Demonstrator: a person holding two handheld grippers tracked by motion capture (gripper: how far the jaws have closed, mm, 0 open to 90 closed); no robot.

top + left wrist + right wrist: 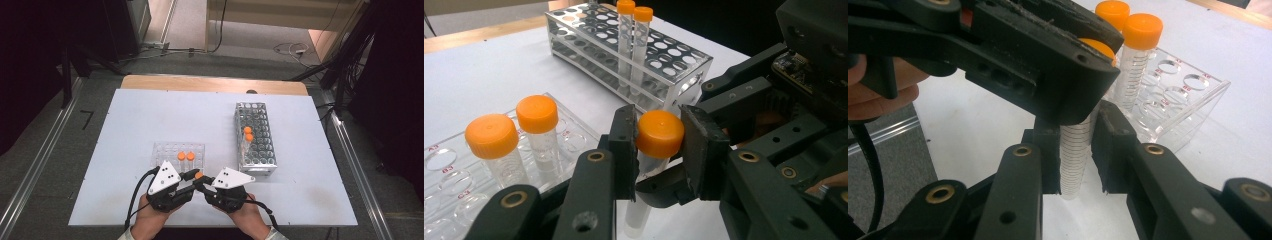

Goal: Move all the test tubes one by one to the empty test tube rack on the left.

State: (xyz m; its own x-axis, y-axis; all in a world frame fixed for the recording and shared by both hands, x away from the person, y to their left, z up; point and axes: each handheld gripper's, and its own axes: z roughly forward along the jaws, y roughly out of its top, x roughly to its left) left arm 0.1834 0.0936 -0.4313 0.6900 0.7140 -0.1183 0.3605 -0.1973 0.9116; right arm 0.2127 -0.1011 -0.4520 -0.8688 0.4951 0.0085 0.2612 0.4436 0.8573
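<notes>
Low in the centre of the high view, both tools meet over the white bench [125,150] on one tube [1075,150]. The left tool [659,137] clenches its orange cap [660,132]; the right tool [1075,155] grips its clear body. Just above stands the clear rack [178,150], the metal rack [256,137] toward the right.

floor [60,150]: grey carpet | table [150,110]: white top | surroundings: dark

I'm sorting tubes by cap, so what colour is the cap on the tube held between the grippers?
Orange; the cap shows best in the left gripper view.
</notes>
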